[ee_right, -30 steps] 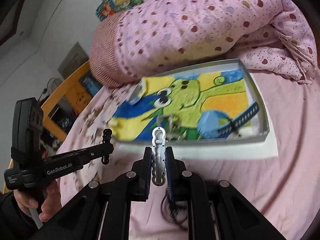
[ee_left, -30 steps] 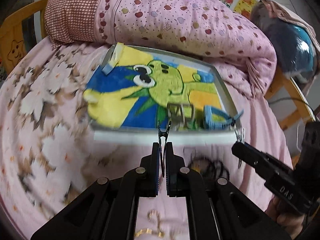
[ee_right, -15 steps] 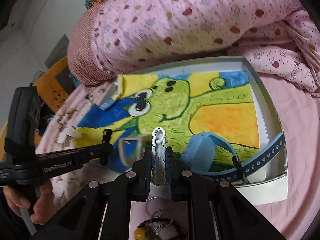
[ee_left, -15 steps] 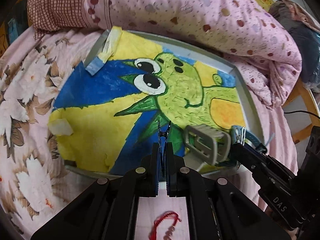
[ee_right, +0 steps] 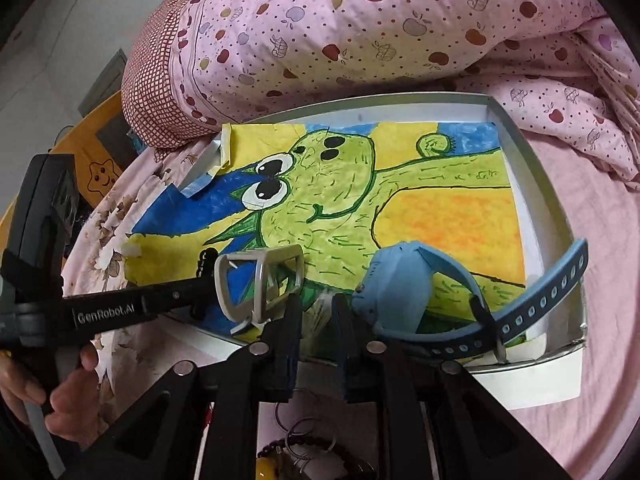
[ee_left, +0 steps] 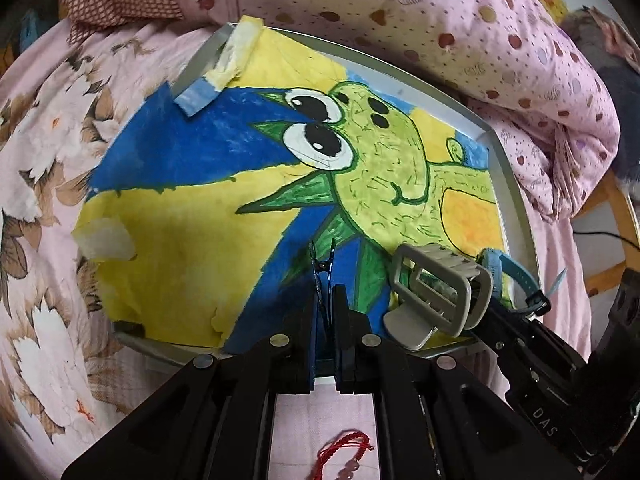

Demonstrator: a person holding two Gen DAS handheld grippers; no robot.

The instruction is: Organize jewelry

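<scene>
A shallow grey tray [ee_left: 516, 216] lined with a cartoon drawing lies on the bed; it also shows in the right wrist view [ee_right: 532, 168]. My left gripper [ee_left: 325, 296] is shut on a thin dark hair clip [ee_left: 320, 268] and holds it over the tray's near edge. My right gripper [ee_right: 316, 308] is open and empty over the tray's near edge. A grey claw clip [ee_left: 436, 292] [ee_right: 260, 280] and a blue watch [ee_right: 420, 292] [ee_left: 508, 268] lie in the tray.
A pink apple-print duvet [ee_right: 380, 32] is bunched behind the tray. A red string bracelet [ee_left: 344, 452] lies below the left gripper. Metal rings and a dark bead bracelet [ee_right: 308, 448] lie below the right gripper. A wooden chair [ee_right: 96, 152] stands at left.
Both grippers moved forward over the tray. The right gripper opened and the silver clip it held is no longer between its fingers.
</scene>
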